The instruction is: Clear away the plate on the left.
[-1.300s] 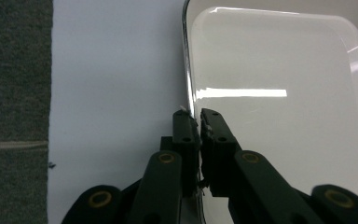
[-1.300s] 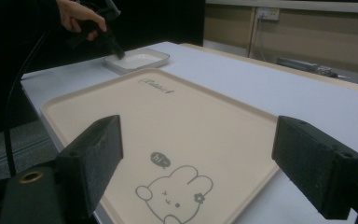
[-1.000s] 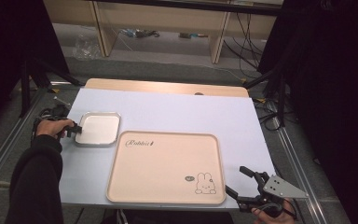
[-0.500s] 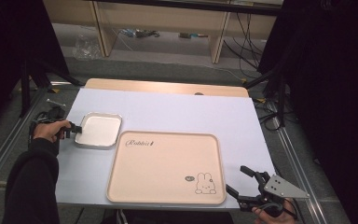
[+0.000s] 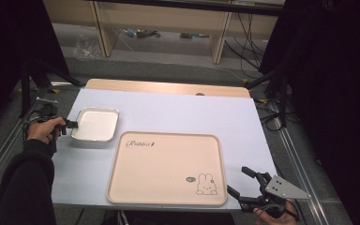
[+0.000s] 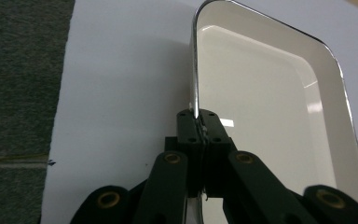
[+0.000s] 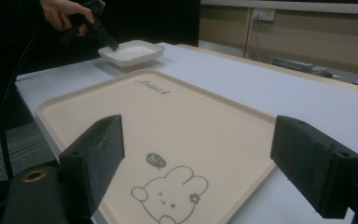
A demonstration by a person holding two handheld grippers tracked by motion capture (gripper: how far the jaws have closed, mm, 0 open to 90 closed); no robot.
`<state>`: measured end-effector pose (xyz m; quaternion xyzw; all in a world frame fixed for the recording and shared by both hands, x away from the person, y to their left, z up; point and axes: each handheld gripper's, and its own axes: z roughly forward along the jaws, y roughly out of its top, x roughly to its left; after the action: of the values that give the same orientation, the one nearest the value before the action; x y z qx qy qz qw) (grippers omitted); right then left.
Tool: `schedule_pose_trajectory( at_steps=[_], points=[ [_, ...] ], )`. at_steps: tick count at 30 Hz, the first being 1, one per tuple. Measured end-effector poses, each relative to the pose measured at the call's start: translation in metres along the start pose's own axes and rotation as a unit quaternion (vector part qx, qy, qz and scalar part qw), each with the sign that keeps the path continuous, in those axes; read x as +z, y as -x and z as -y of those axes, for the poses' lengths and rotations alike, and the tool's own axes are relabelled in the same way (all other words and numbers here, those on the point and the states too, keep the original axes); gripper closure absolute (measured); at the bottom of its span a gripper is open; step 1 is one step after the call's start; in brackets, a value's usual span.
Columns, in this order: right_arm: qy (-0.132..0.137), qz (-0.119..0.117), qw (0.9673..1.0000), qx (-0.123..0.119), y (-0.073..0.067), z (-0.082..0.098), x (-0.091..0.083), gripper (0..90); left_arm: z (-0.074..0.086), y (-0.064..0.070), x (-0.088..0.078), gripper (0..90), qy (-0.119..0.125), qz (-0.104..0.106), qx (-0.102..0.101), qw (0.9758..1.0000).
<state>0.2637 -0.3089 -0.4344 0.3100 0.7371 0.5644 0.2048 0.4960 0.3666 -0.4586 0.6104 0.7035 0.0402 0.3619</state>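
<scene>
A small white dish with a metal rim (image 5: 96, 124) sits on the white tabletop at the left, just beyond the top left corner of a beige rabbit tray (image 5: 168, 164). My left gripper (image 5: 70, 125) is shut on the dish's left rim; in the left gripper view the jaws (image 6: 198, 123) pinch the thin rim of the dish (image 6: 261, 102). My right gripper (image 5: 238, 180) stands open at the tray's near right corner, nothing between its jaws. The right gripper view looks past that open gripper (image 7: 205, 161) across the tray (image 7: 177, 116) to the dish (image 7: 133, 50) and the left gripper (image 7: 107, 42).
The tray is bare apart from its printed rabbit (image 5: 206, 183) and lettering. A wooden strip (image 5: 168, 87) runs along the table's far edge. Metal frame rails (image 5: 290, 154) flank the table, with cables on the floor behind.
The left hand has shifted slightly at the dish's left rim; the dish stays at about the same spot. The right gripper has not moved.
</scene>
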Motion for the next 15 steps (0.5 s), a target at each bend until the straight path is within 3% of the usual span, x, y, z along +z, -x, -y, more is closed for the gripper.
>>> schedule_pose_trajectory(
  at_steps=[2,3,4,8,11,12,14,15],
  points=[
    [-0.004,-0.006,1.0000,0.006,-0.001,0.000,0.001,18.1,0.000,0.002,-0.007,87.9,0.008,0.008,0.005,0.9999],
    [-0.008,-0.001,1.0000,-0.003,0.000,0.000,-0.001,18.1,0.000,0.003,-0.010,87.9,0.010,0.012,0.008,0.9998],
    [0.006,0.003,1.0000,-0.005,0.000,0.000,0.001,18.1,0.001,0.005,-0.013,87.9,0.010,0.013,0.015,0.9998],
    [0.017,0.005,0.9996,-0.020,0.002,0.000,0.002,18.1,0.000,0.013,-0.024,87.9,0.022,0.025,0.027,0.9991],
    [-0.007,-0.002,1.0000,0.000,-0.001,0.000,0.000,18.1,-0.001,0.021,-0.029,87.8,0.022,0.036,0.045,0.9981],
    [0.008,-0.005,0.9999,-0.008,0.000,0.000,0.002,18.1,-0.001,0.024,-0.031,87.9,0.021,0.040,0.050,0.9977],
    [0.004,-0.002,1.0000,0.002,-0.001,0.000,0.001,18.1,0.000,0.027,-0.031,87.9,0.022,0.048,0.052,0.9973],
    [0.003,0.001,0.9999,-0.010,0.001,-0.001,0.001,18.1,0.001,0.034,-0.032,87.9,0.016,0.051,0.065,0.9964]
  ],
)
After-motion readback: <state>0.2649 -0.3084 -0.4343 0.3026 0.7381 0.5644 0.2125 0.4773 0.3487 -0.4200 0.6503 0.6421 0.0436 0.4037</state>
